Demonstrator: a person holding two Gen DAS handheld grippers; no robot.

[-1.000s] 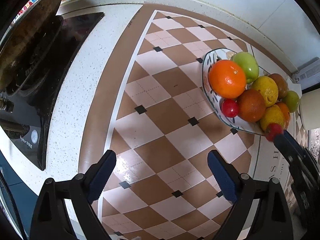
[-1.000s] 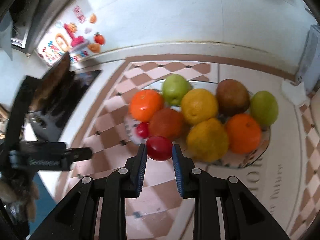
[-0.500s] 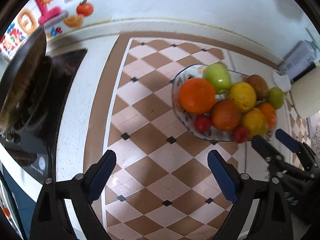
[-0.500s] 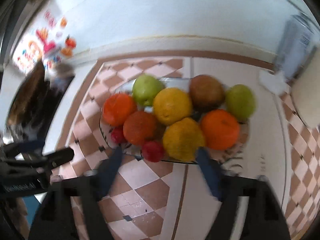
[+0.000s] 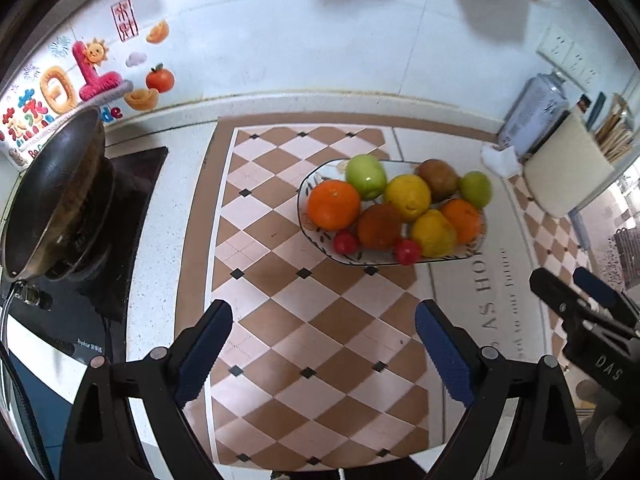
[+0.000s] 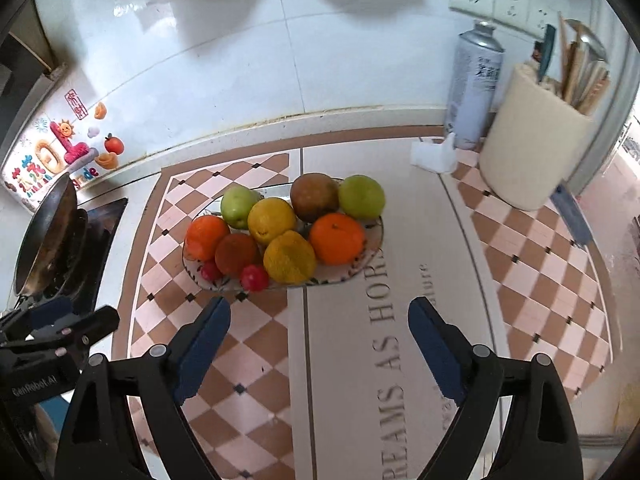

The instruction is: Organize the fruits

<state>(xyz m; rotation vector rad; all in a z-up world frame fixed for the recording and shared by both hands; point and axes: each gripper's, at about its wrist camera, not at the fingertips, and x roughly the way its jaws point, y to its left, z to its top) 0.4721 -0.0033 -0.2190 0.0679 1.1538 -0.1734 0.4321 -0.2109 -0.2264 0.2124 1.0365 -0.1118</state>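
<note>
**Fruit piled on a patterned plate, both grippers empty above the counter**

A shallow oval plate with a dark leaf pattern around its rim sits on a checked brown-and-pink vinyl mat that covers a speckled white counter. The plate is heaped with smooth, round fruit: two green apples, a yellow lemon, a knobbly yellow citrus, three oranges, a brownish pear-like fruit and two small glossy red fruits at the plate's near edge.

The left gripper, black with ribbed blue pads, hangs spread wide over the mat, nothing between its fingers. The right gripper is likewise spread wide and empty, near the plate but clear of it. Nothing lies between either tool and the plate.

To the left stands a dark, worn wok on a black glass stove. Behind and to the right of the plate are a crumpled white tissue, a silver spray can and a cream cylindrical holder stuffed with wooden utensils. Glossy white wall tiles carry colourful cartoon stickers.
</note>
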